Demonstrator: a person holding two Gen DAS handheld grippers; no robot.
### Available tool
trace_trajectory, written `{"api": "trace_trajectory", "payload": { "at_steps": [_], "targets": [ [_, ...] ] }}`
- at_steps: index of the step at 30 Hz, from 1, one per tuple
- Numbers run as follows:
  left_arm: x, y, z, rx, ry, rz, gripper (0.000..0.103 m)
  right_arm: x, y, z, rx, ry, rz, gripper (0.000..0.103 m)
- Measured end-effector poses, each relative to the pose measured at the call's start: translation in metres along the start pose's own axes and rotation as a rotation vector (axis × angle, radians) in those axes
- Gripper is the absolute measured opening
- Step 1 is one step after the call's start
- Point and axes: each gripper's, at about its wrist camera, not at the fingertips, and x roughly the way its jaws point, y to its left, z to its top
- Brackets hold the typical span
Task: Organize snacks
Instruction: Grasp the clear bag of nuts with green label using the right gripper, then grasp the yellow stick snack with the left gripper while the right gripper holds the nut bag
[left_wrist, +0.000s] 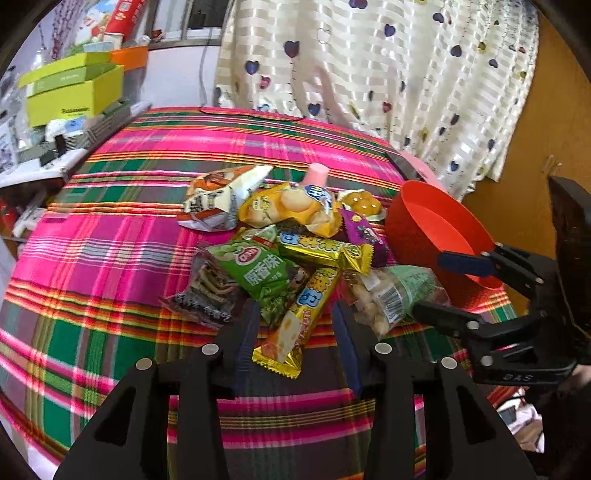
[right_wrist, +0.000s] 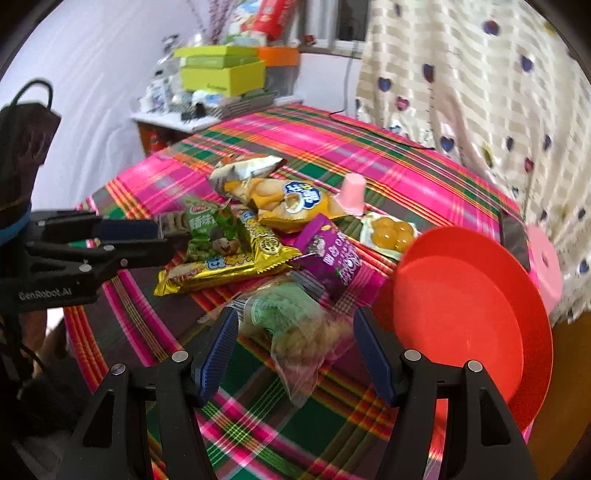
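Note:
A heap of snack packets lies on the plaid tablecloth (left_wrist: 110, 258). My left gripper (left_wrist: 295, 325) is open, its fingers either side of a gold bar packet (left_wrist: 299, 321); beside it lie a green packet (left_wrist: 255, 273) and a second gold bar (left_wrist: 325, 251). My right gripper (right_wrist: 295, 332) is open around a clear bag of nuts with a green label (right_wrist: 291, 325), which also shows in the left wrist view (left_wrist: 391, 295). An orange-red bowl (right_wrist: 480, 314) stands empty right of the heap, also seen in the left wrist view (left_wrist: 436, 229). Whether either gripper touches its packet is unclear.
A purple packet (right_wrist: 332, 254), a yellow bun packet (right_wrist: 288, 203), a pink jelly cup (right_wrist: 352, 195), a pack of yellow balls (right_wrist: 389, 229) and a white packet (right_wrist: 243, 170) lie further back. Green boxes (right_wrist: 225, 74) crowd a side table. A curtain (right_wrist: 480, 92) hangs behind.

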Motion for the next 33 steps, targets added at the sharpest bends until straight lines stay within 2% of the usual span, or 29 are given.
{"api": "trace_trajectory", "payload": {
  "at_steps": [2, 8, 12, 15, 19, 20, 25, 26, 27, 33],
  "targets": [
    [0.005, 0.002, 0.000, 0.017, 0.015, -0.022, 0.047, 0.007, 0.003, 0.002, -0.044, 0.024, 0.009, 0.064],
    [0.023, 0.001, -0.004, 0.071, 0.062, -0.036, 0.047, 0.023, 0.010, 0.007, -0.145, 0.080, 0.055, 0.066],
    [0.036, -0.002, -0.009, 0.113, 0.107, -0.040, 0.047, 0.042, 0.016, 0.003, -0.238, 0.182, 0.073, 0.067],
    [0.041, 0.000, -0.010, 0.109, 0.121, -0.033, 0.047, 0.045, 0.010, 0.004, -0.183, 0.182, 0.088, 0.066],
    [0.046, -0.002, -0.012, 0.117, 0.128, 0.000, 0.047, 0.042, 0.000, 0.004, -0.093, 0.145, 0.056, 0.042],
    [0.046, -0.005, -0.013, 0.128, 0.127, 0.015, 0.047, 0.040, -0.001, 0.003, -0.079, 0.136, 0.049, 0.041],
    [0.046, -0.013, -0.018, 0.152, 0.116, 0.065, 0.046, 0.032, -0.001, -0.006, -0.020, 0.113, 0.039, 0.039],
    [0.045, -0.013, -0.019, 0.149, 0.116, 0.066, 0.038, 0.030, -0.001, -0.008, -0.011, 0.106, 0.037, 0.039],
    [0.044, -0.014, -0.019, 0.147, 0.120, 0.065, 0.034, 0.025, -0.001, -0.010, 0.006, 0.096, 0.036, 0.039],
    [0.038, -0.019, -0.026, 0.133, 0.119, 0.040, 0.025, 0.007, -0.003, -0.020, 0.064, 0.056, 0.028, 0.039]
  ]
}}
